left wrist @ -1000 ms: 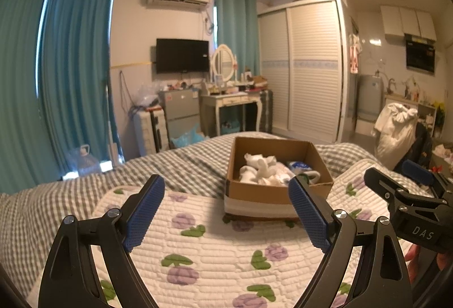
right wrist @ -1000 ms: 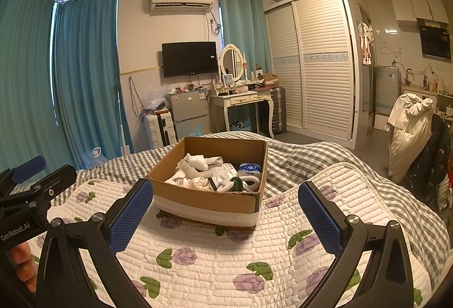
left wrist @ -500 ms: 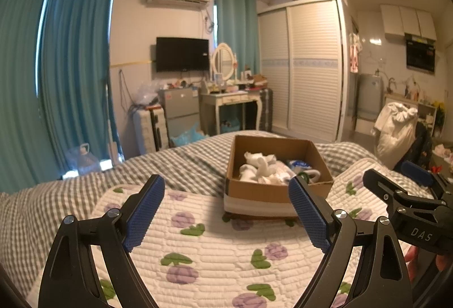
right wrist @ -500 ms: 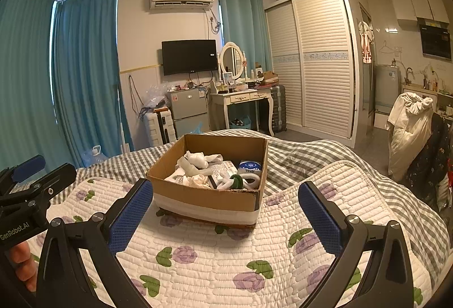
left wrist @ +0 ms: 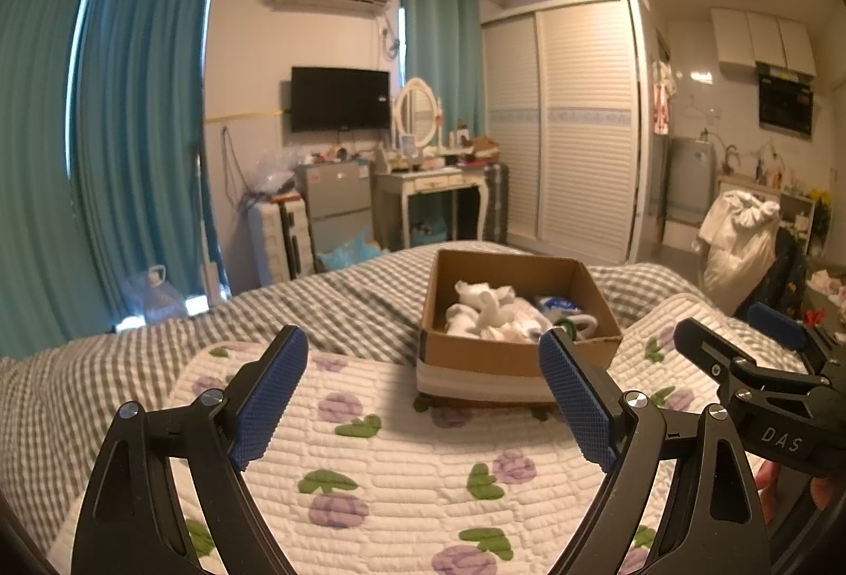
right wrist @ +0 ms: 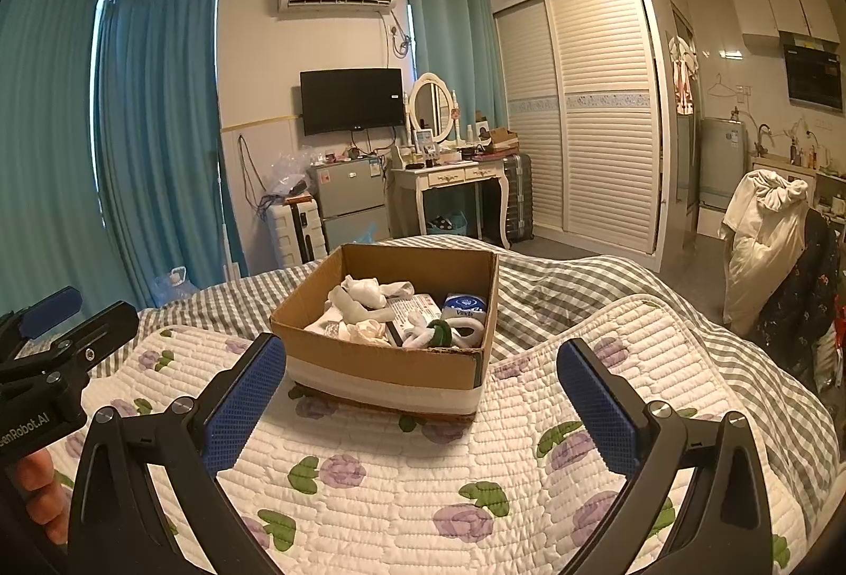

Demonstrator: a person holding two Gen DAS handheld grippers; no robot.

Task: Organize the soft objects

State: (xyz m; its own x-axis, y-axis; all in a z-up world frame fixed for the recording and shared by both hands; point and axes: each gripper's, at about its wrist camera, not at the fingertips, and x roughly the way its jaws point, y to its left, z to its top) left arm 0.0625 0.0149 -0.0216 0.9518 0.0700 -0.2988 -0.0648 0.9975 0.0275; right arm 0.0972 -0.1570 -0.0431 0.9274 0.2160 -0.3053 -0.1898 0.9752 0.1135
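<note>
A brown cardboard box [left wrist: 507, 355] [right wrist: 380, 366] stands on a white quilted mat with purple flowers [left wrist: 402, 464] [right wrist: 423, 474] on the bed. Inside lie white soft items [left wrist: 484, 308] [right wrist: 365, 297], a white-and-green ring-shaped piece [right wrist: 444, 331] and a blue-and-white pack [right wrist: 465, 302]. My left gripper [left wrist: 423, 395] is open and empty, just short of the box. My right gripper [right wrist: 423, 395] is open and empty, also just in front of the box. Each gripper shows at the edge of the other's view.
A grey checked bedspread [right wrist: 571, 284] lies under the mat. Beyond the bed stand a dressing table [right wrist: 454, 183], a small fridge [right wrist: 349, 199], a suitcase [right wrist: 291, 231], teal curtains [right wrist: 153, 141] and a wardrobe [right wrist: 581, 115]. A chair with white clothing [right wrist: 761, 236] is at right.
Both views have drifted very slightly; the box sits almost where it was. Both grippers stay open and empty.
</note>
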